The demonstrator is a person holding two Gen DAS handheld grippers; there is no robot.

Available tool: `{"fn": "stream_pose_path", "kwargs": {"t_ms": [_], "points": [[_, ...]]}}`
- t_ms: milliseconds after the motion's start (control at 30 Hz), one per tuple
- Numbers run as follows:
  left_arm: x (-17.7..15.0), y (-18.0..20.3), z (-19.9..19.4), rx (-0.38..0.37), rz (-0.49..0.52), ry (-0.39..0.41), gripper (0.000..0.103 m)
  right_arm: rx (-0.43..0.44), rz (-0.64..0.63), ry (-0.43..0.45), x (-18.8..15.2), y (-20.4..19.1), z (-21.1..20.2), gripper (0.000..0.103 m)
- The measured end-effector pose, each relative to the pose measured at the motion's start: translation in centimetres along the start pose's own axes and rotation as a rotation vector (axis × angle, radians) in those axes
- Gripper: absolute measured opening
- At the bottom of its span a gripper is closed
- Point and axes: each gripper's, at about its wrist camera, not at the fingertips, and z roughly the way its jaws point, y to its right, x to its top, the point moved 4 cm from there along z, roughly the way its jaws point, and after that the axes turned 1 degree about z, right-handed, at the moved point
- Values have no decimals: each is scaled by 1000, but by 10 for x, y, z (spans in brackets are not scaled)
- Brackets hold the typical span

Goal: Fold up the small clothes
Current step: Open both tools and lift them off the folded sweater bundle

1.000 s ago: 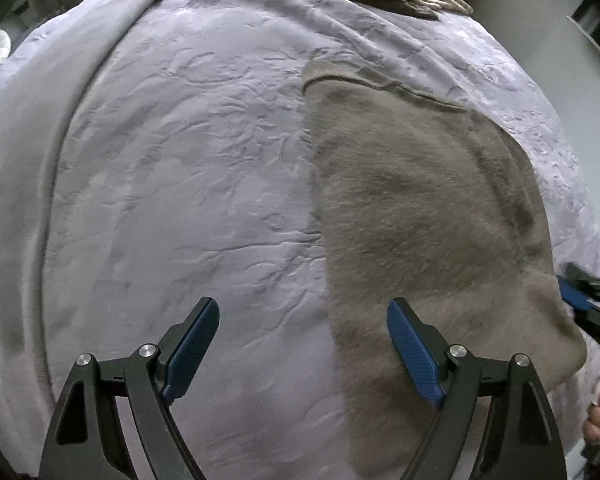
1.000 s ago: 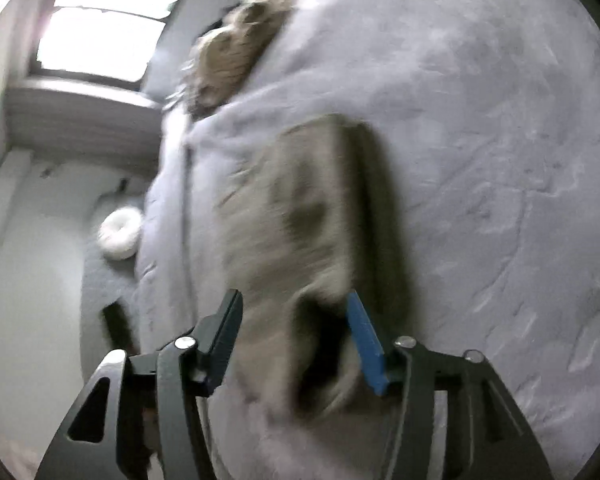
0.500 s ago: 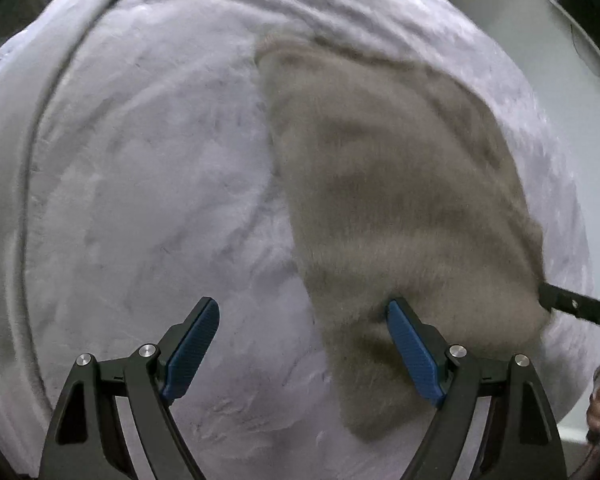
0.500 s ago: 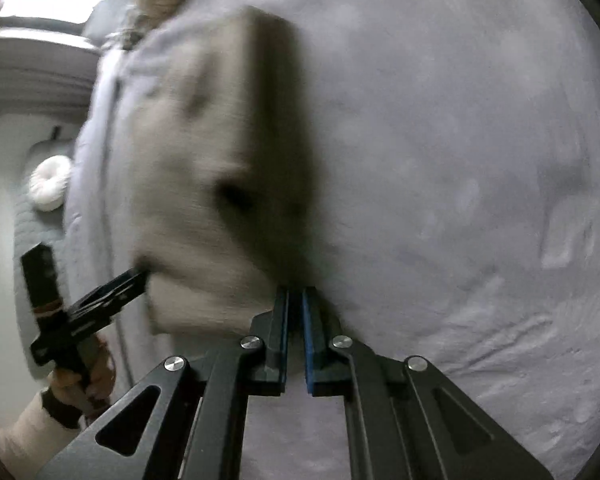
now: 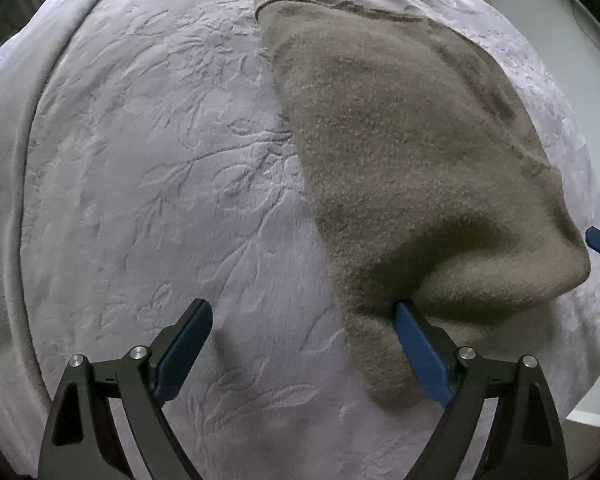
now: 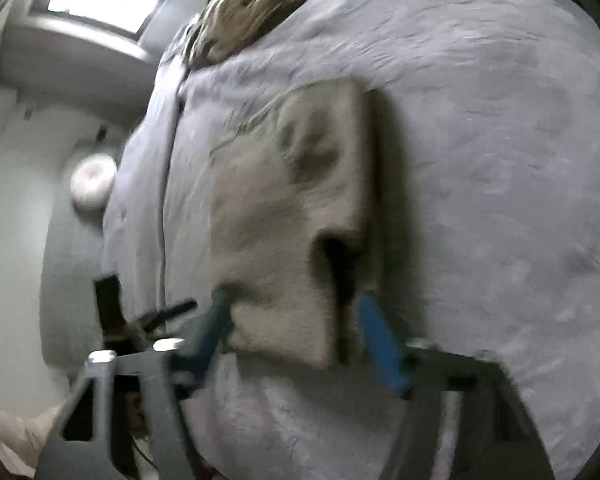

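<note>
Left wrist view: brown garment (image 5: pixel 412 168) near bed (image 5: pixel 160 200) right edge; left gripper (image 5: pixel 300 344) fingers wide, empty, straddling garment's near-left edge; right gripper (image 6: pixel 296 320) open, empty.

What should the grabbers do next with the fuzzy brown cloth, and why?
Probably close the left gripper on the brown cloth's near edge. Both it and the right gripper are open and hold nothing, and the cloth lies loose on the gray blanket, bunched near them.

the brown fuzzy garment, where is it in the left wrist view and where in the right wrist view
Left wrist view: the brown fuzzy garment fills the right half, lying on the pale bedspread.
Right wrist view: it lies centre, its near edge between the open right tongs.
Shared landmark: the embossed bedspread beneath it.
</note>
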Motion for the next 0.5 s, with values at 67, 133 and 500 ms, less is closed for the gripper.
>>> {"fn": "stream_pose_path", "kwargs": {"t_ms": [67, 133, 500], "points": [[4, -2, -8, -4, -7, 14, 93, -65, -4, -58, -4, 5, 13, 13], [9, -2, -16, -12, -13, 39, 93, -188, -18, -118, -14, 17, 34, 6], [12, -20, -12, 32, -71, 14, 93, -202, 92, -104, -28, 50, 23, 6]]}}
